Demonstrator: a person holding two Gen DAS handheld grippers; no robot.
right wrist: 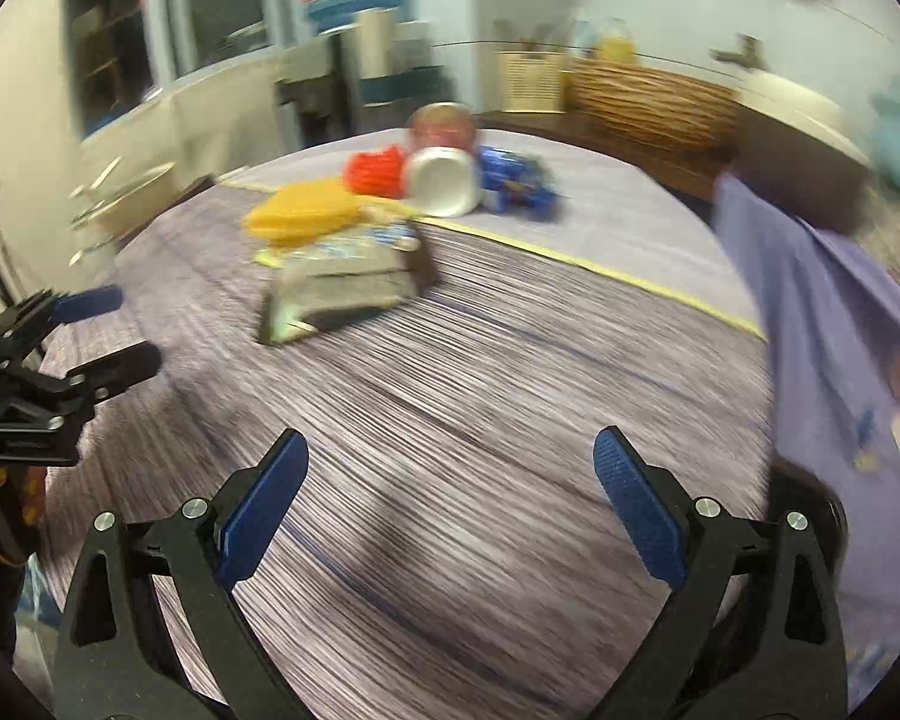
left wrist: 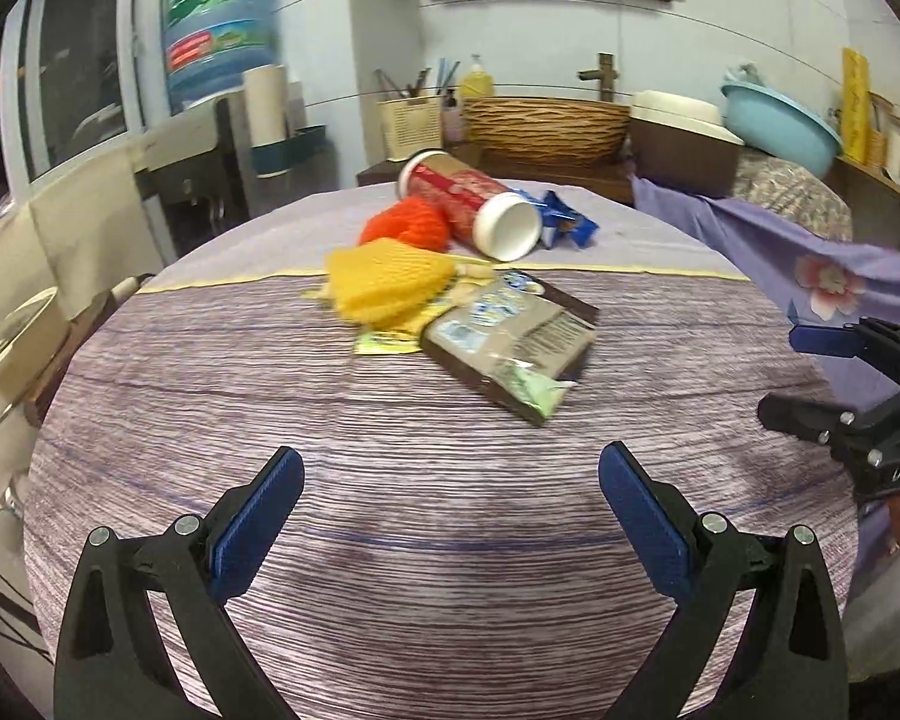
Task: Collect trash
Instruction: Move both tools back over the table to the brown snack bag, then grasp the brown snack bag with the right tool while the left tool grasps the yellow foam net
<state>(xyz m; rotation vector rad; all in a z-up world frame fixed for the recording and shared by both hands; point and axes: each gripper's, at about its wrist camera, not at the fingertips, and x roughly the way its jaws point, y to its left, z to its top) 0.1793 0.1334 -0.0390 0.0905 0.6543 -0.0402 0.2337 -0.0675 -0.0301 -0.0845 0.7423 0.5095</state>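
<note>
A pile of trash lies on the far half of a round table (left wrist: 426, 540): a red cylindrical can (left wrist: 474, 204) on its side, a blue wrapper (left wrist: 564, 222), an orange net (left wrist: 408, 225), a yellow foam net (left wrist: 384, 279) and a brown snack bag (left wrist: 510, 348). My left gripper (left wrist: 450, 516) is open and empty over the near table, short of the bag. My right gripper (right wrist: 450, 510) is open and empty too; it also shows at the right edge of the left wrist view (left wrist: 810, 378). The right wrist view is blurred; the bag (right wrist: 342, 294) and can (right wrist: 441, 174) lie ahead.
A purple flowered cloth (left wrist: 810, 252) hangs at the table's right. Behind are a wicker basket (left wrist: 546, 126), a cream utensil holder (left wrist: 411, 123), a blue basin (left wrist: 780, 126) and a water jug (left wrist: 216, 24). The left gripper shows at the left in the right wrist view (right wrist: 108, 330).
</note>
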